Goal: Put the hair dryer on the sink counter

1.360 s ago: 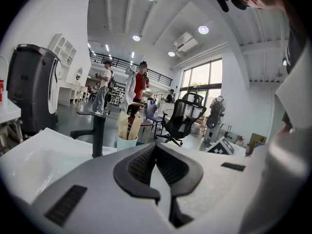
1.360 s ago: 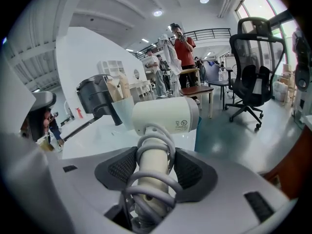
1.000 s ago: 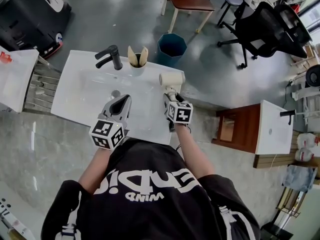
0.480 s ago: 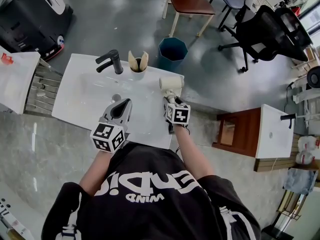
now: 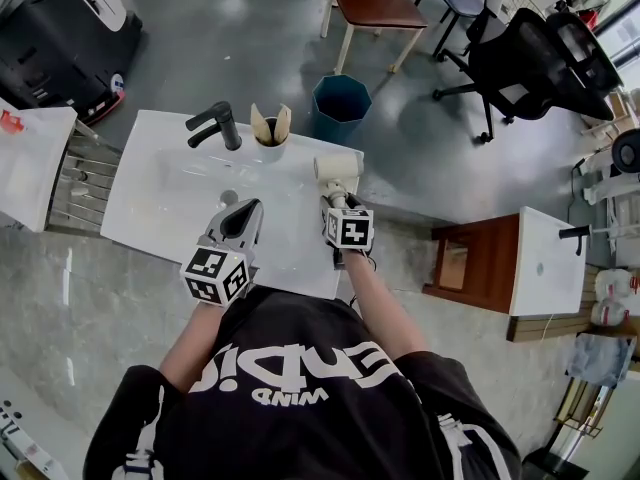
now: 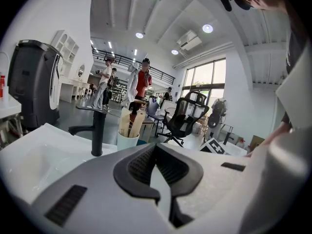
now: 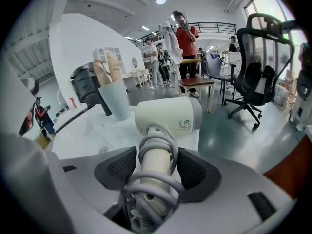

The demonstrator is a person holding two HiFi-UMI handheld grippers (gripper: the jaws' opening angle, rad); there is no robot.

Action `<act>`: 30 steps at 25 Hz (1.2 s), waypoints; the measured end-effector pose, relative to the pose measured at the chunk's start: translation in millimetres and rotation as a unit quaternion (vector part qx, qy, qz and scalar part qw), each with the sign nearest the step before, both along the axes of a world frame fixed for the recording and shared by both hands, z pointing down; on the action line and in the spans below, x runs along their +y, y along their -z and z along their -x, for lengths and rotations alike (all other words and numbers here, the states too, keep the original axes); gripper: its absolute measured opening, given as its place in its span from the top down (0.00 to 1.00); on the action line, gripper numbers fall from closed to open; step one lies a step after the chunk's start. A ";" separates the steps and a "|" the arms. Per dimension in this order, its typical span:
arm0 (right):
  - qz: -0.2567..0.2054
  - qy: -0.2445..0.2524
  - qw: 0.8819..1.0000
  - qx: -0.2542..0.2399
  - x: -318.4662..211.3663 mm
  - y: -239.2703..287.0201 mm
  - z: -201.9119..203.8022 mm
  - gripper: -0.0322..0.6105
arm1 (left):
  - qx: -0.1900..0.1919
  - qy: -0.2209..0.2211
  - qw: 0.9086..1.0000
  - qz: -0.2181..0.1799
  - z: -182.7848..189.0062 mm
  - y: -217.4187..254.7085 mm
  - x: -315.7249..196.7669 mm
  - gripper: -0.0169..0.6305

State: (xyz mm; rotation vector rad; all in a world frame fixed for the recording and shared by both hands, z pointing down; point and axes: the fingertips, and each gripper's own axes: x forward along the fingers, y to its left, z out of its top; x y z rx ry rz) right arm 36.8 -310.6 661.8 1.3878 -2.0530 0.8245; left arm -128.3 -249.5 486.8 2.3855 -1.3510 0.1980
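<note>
A cream hair dryer (image 5: 338, 167) lies on the white sink counter (image 5: 290, 253) at its right edge, head pointing away from me. Its handle (image 7: 155, 172), wrapped in a grey cord, sits between the pads of my right gripper (image 5: 336, 200). In the right gripper view the right gripper (image 7: 156, 165) still has both pads against the cord, and its jaws are opening. My left gripper (image 5: 245, 212) hovers over the counter's front, left of the dryer. In the left gripper view the left gripper (image 6: 156, 147) is shut with nothing in it.
A black faucet (image 5: 215, 123) and a cup of wooden items (image 5: 268, 128) stand at the counter's back, the basin (image 5: 190, 188) in front of them. Behind the counter is a blue bin (image 5: 340, 98), a wooden chair (image 5: 380, 3) and a black office chair (image 5: 540, 58). People stand far off.
The right gripper and the hair dryer have stayed at the counter's right edge, shifting only slightly. The left gripper has not moved.
</note>
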 end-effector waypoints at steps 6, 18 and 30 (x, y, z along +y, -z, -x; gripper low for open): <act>-0.017 0.010 1.000 0.012 -0.2 3.0 0.5 0.51 | 0.005 -0.002 1.000 0.006 -4.1 -2.7 1.2 0.96; -0.048 0.014 0.999 -0.001 8.7 32.5 -7.0 0.49 | 0.008 -0.003 1.000 0.005 -9.1 0.0 7.7 0.96; -0.140 0.016 0.988 -0.054 38.1 129.8 -25.8 0.49 | 0.012 -0.013 1.000 -0.010 -17.9 15.5 12.9 0.96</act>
